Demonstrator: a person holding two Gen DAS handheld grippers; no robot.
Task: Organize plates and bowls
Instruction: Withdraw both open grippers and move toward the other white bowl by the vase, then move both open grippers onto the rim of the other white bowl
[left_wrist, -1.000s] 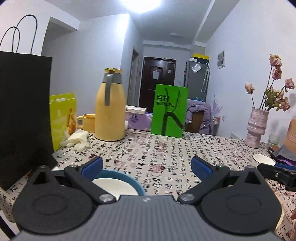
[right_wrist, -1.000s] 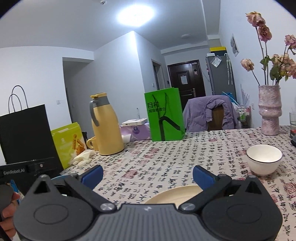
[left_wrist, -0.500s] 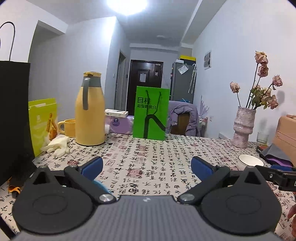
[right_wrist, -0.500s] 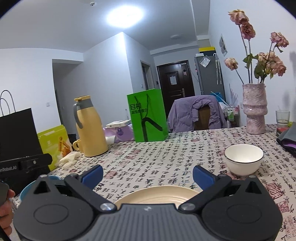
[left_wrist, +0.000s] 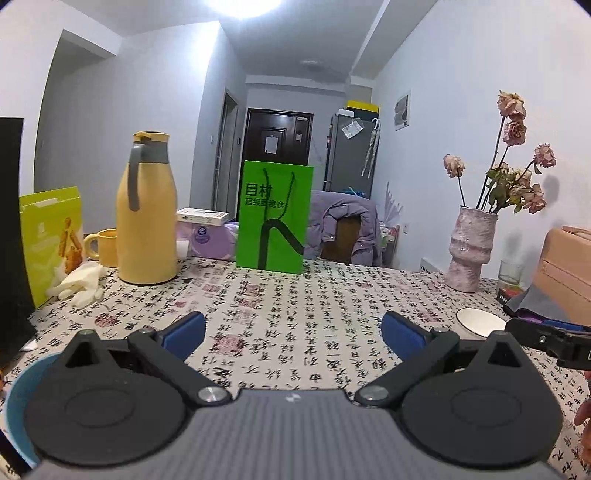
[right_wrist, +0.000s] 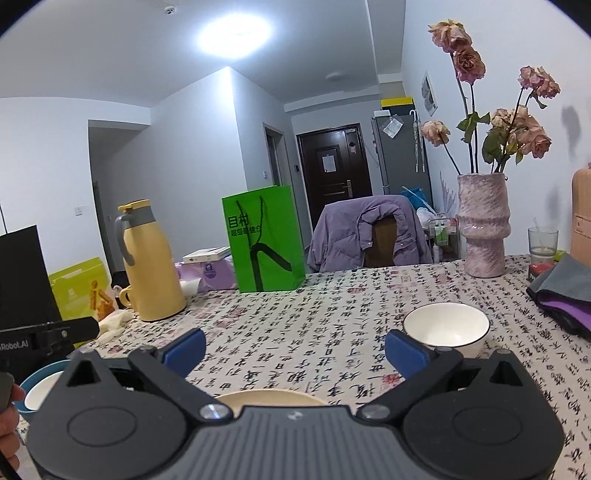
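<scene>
Blue bowl (right_wrist: 33, 376) — white bowl (right_wrist: 40, 393) inside

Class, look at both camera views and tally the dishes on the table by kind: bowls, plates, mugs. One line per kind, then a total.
Bowls: 3, a white bowl, a blue bowl and a small white bowl inside the blue one
Plates: 1, a cream plate
Mugs: 1, a yellow mug
Total: 5

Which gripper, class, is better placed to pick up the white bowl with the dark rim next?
The right gripper: it is open, and the white bowl sits just ahead beside its right finger. From the left gripper, also open, that bowl lies far off to the right.
</scene>
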